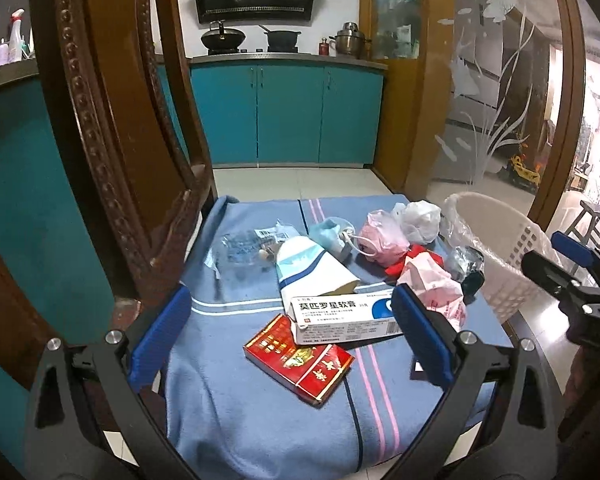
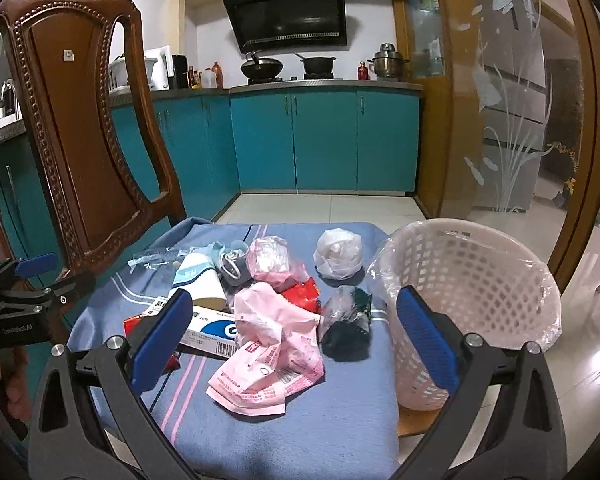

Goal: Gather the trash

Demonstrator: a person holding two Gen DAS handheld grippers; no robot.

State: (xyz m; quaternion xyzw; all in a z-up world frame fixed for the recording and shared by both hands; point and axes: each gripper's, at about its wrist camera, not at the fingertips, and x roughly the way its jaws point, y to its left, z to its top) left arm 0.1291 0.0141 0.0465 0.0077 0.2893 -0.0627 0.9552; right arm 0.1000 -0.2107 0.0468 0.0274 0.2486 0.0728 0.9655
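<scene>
Setting: a blue striped blanket (image 1: pixel 259 408) is covering the worktop, with a carved brown wooden chair (image 2: pixel 83 128) standing at its left edge and a white plastic lattice basket (image 2: pixel 472 308), lined with clear film, sitting at its right edge.

Trash pile: everything is lying loose on the blanket, left of the basket.

White ointment carton (image 1: pixel 346 314): it is lying flat, long axis running left to right across the left wrist view, its right end reaching toward the right blue pad.

Red cigarette pack (image 1: pixel 300 360): it is lying flat just in front of the carton, tucked partly under it, long axis slanting from far left to near right.

White and blue paper cup (image 1: pixel 312 270): it is lying on its side behind the carton, open mouth pointing toward the camera and to the right.

Crumpled pink printed wrapper (image 2: pixel 271 344): it is sprawling right in the middle of the right wrist view, between the two pads and slightly beyond them.

Dark crumpled bag (image 2: pixel 346 328): it is sitting just right of the pink wrapper, near the basket.

Left gripper (image 1: pixel 291 324): its jaws are standing wide apart, gripping nothing, with the carton and cigarette pack lying between the pads.

Right gripper (image 2: pixel 293 332): its jaws are spread wide too, holding nothing, framing the pink wrapper and the dark bag.
</scene>
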